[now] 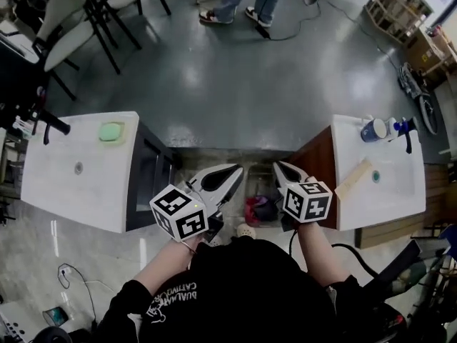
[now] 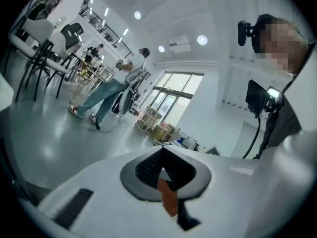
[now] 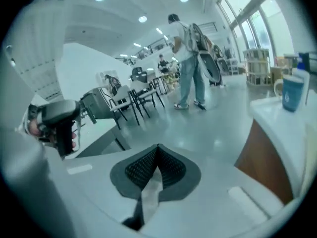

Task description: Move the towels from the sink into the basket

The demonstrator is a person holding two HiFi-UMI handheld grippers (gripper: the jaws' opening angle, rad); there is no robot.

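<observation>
Head view: the left gripper (image 1: 232, 174) and right gripper (image 1: 282, 170) are raised side by side over the basket (image 1: 251, 189), which holds a pink cloth (image 1: 258, 209). The left jaws pinch an orange towel (image 2: 168, 200); the right jaws pinch a pale towel (image 3: 148, 195).

The person wore a black shirt (image 1: 250, 291) with pale lettering (image 1: 175, 299) on its left shoulder. Ahead of the shirt, the left gripper (image 1: 235, 170) and right gripper (image 1: 279, 166) were white shells with black ribbed pads. Each bore a white cube printed with black square markers.
</observation>
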